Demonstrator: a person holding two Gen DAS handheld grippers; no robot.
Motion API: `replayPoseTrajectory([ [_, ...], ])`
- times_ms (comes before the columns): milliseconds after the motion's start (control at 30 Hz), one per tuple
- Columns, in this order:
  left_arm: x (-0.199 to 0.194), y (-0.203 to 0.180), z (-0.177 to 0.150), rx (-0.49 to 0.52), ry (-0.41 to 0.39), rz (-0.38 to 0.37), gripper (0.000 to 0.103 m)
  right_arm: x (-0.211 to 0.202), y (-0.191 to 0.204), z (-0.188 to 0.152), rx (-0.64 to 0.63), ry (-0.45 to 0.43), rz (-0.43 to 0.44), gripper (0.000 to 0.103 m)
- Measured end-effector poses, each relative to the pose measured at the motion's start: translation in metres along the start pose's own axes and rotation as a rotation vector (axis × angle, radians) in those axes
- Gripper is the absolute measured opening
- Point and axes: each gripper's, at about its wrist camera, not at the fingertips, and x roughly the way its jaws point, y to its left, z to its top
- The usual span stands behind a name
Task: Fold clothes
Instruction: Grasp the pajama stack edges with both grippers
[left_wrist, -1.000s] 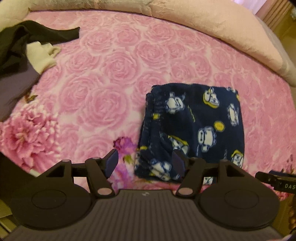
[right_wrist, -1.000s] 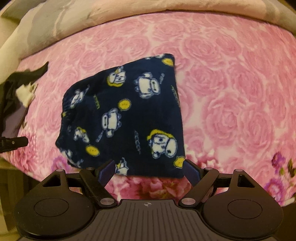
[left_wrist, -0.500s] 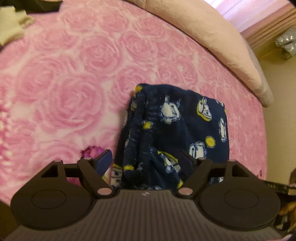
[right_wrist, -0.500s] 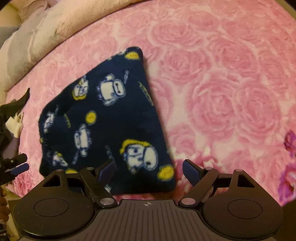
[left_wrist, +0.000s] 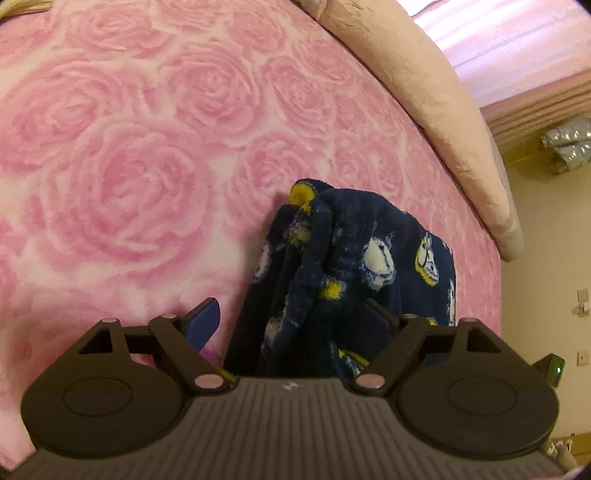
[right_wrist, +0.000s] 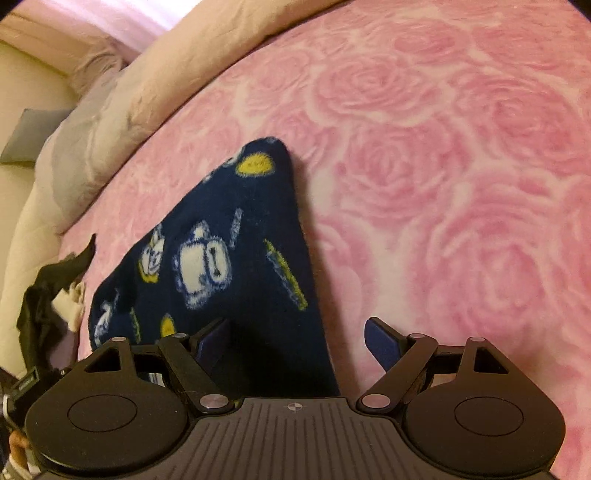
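Note:
A folded navy fleece garment (left_wrist: 354, 251) with white cartoon figures and yellow spots lies on the pink rose bedspread (left_wrist: 129, 166). My left gripper (left_wrist: 290, 310) hovers low over its layered left edge. The jaws are opening, and the stacked folds sit between them without the pads pressing. In the right wrist view the same garment (right_wrist: 221, 240) narrows toward a far corner. My right gripper (right_wrist: 295, 325) stands open over its near right edge. One finger is over the cloth and the other over the bedspread (right_wrist: 461, 184).
A beige quilt (left_wrist: 424, 92) runs along the far side of the bed, also in the right wrist view as the quilt (right_wrist: 166, 81). A heap of dark and cream clothes (right_wrist: 44, 295) lies left of the garment. The bed's edge and a wall show at right.
Both grippers have come down much closer to the navy garment and tilted. The left jaws have spread wider and now straddle its folded edge. The right jaws kept their width.

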Motion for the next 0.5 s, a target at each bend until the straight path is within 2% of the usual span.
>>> replayPoseTrajectory([
  [100,0.008,0.001,0.002,0.024,0.014,-0.011,0.079,0.011,-0.004,0.000,-0.011,0.012,0.032,0.083],
  [233,0.011,0.006,0.002,0.034,0.023,-0.037,0.079,0.015,-0.015,-0.002,0.038,0.017,0.090,0.083],
  [500,0.038,0.026,-0.001,-0.045,0.091,-0.147,0.080,0.020,-0.032,-0.005,0.124,0.036,0.198,0.083],
])
